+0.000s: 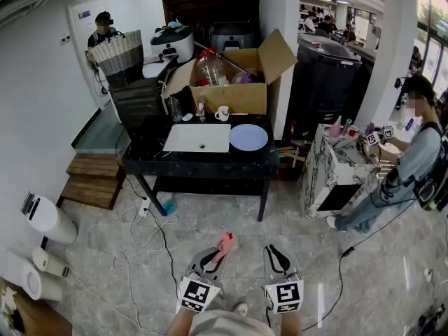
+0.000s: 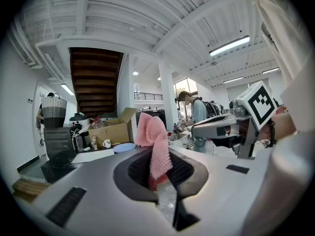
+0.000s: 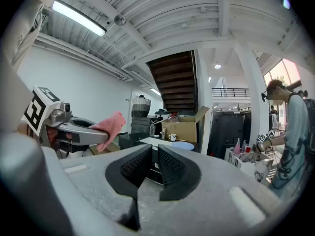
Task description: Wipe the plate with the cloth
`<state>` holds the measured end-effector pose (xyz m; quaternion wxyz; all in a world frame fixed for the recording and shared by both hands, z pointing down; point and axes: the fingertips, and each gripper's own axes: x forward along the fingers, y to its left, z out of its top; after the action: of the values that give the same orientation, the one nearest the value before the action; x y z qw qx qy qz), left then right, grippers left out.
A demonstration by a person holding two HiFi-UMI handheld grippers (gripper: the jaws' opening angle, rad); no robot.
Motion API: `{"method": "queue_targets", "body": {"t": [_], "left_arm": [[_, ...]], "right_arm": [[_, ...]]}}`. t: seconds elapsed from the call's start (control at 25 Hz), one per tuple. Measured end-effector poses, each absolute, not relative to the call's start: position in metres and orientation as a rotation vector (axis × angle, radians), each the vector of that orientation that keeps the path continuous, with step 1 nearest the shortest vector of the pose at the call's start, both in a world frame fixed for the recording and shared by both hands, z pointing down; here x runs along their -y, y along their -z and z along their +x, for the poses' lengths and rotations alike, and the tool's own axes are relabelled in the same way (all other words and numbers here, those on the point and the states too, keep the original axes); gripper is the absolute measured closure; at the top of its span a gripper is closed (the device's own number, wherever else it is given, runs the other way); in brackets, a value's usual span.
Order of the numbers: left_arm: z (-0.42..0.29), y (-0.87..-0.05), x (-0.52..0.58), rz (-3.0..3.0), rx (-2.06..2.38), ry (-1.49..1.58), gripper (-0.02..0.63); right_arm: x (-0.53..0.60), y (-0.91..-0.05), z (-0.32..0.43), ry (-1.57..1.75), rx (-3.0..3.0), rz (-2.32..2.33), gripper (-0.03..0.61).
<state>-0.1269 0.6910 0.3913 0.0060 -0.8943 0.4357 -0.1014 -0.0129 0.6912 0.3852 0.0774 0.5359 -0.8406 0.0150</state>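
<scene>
Plainly, the plate (image 1: 248,137) is out of reach: a pale blue disc lying flat on the black table (image 1: 196,161), just beside a white board (image 1: 197,137), well apart from both grippers across open floor. The cloth (image 1: 225,243) is pink and knitted; the left gripper (image 1: 213,257) has its jaws closed on the lower part of it, so the rest stands up above the tips and flops to one side. The right gripper (image 1: 278,256) hangs level with the left, its jaws drawn almost together with nothing between them.

The step in hand, as I judge it, is the approach; no wiping can start until the person walks up to the table. To do it well, keep the pinch on the cloth firm while walking, since only a small part is caught; come to the near edge of the table on the plate's side; lower the loose fold flat onto the plate's face rather than poking with the jaw tips. The free right gripper could steady the rim, as a light plate may slide on a smooth top.

Behind the plate stand a white mug (image 1: 222,113) and an open cardboard box (image 1: 238,93); sweeping strokes should stay clear of them. Another person (image 1: 413,152) works at a separate stand to the right.
</scene>
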Motion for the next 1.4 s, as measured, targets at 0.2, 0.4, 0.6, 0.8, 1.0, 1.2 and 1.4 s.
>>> {"method": "queue_targets", "body": {"t": [0.2, 0.4, 0.6, 0.8, 1.0, 1.2, 1.4], "left_arm": [[-0.121, -0.388, -0.696, -2.784, -1.376, 0.304, 0.58], [-0.12, -0.393, -0.691, -2.771, -1.408, 0.307, 0.58], [-0.116, -0.395, -0.67, -2.77, -1.424, 0.301, 0.58], [-0.11, -0.394, -0.633, -2.78, -1.407, 0.292, 0.58], [-0.109, -0.393, -0.586, -2.795, -1.381, 0.291, 0.58], [-0.11, -0.384, -0.541, -2.812, -1.333, 0.269, 0.58], [-0.116, -0.381, -0.499, -2.828, -1.294, 0.263, 0.58]], "right_arm": [[-0.695, -0.389, -0.01, -0.059, 2.547, 1.595, 0.543], [-0.689, -0.395, -0.014, -0.076, 2.562, 1.557, 0.543], [-0.67, -0.395, -0.014, -0.068, 2.57, 1.531, 0.543], [-0.633, -0.396, -0.005, -0.077, 2.545, 1.556, 0.543], [-0.588, -0.396, -0.003, -0.078, 2.528, 1.576, 0.543], [-0.545, -0.395, -0.006, -0.12, 2.501, 1.615, 0.543], [-0.504, -0.393, -0.017, -0.128, 2.486, 1.625, 0.543]]}}
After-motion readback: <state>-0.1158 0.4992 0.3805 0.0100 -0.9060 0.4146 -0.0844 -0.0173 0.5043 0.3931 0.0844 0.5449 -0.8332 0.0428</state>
